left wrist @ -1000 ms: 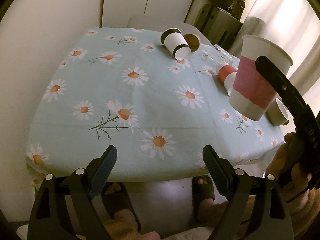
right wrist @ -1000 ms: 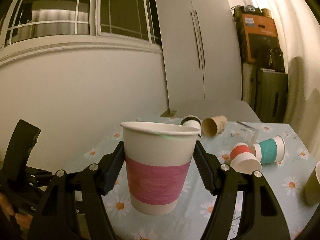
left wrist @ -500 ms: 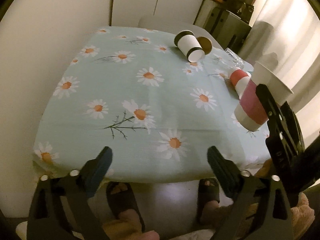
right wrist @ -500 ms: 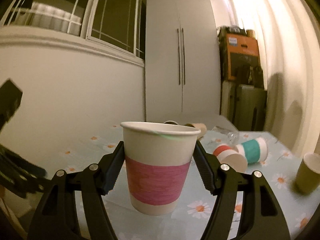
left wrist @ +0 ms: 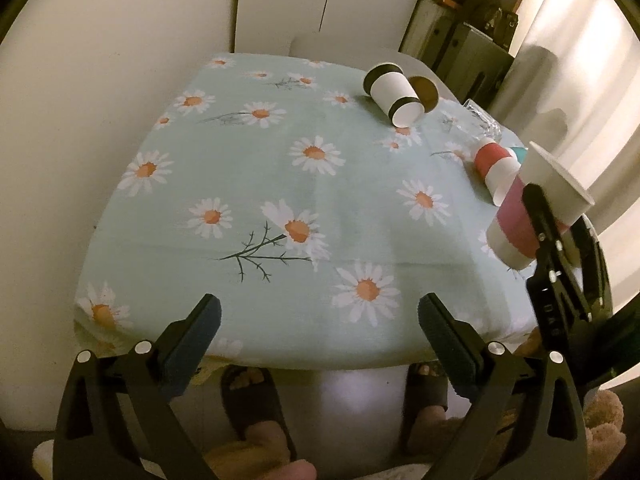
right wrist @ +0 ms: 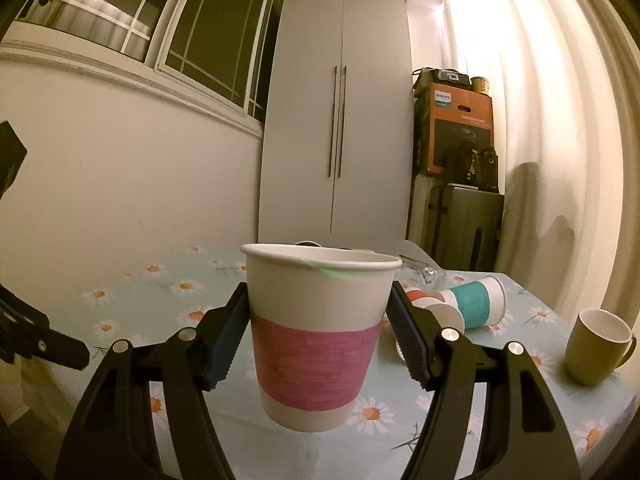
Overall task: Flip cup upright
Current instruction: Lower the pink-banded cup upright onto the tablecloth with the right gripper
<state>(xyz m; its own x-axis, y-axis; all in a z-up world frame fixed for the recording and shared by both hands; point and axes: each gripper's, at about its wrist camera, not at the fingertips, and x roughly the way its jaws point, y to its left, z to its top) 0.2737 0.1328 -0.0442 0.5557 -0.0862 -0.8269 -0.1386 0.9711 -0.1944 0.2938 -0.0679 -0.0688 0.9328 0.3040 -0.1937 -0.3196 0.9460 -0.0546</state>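
Right wrist view: right claw (right wrist: 318,316) clenched on white paper cup with pink band (right wrist: 316,332), mouth up, upright, base clear of the daisy-print light blue counter (right wrist: 132,300), held in the air. Left pad (right wrist: 226,332) and right pad (right wrist: 408,332) pressed against opposite sides of the cup at the band's upper edge. Right of the pink-banded cup, shown only here: olive green ceramic mug (right wrist: 598,350) standing upright near the counter's right edge, and a white paper cup with teal band (right wrist: 476,302) lying on its side. Just beside the teal one, a white paper cup with red band (right wrist: 430,306), also on its side, partly hidden by the right finger. Beyond the pink-banded cup, tall white two-door cabinet (right wrist: 340,140).

Left wrist view: left claw (left wrist: 318,338) released, fingers spread wide, nothing between them, hovering off the counter's near edge (left wrist: 280,354) above slippered feet on the floor. Seen from here, pink-banded cup (left wrist: 536,208) over the counter's right edge, tilted in this view. Left of that cup, broad bare stretch of cloth running to the counter's left edge against the wall. Far beyond the cup, white paper cup with black bands (left wrist: 394,94) lying on its side, touching a brown paper cup (left wrist: 426,90) behind it. Clear glass item (left wrist: 482,126) behind the red-banded cup (left wrist: 496,170); shape hard to tell.
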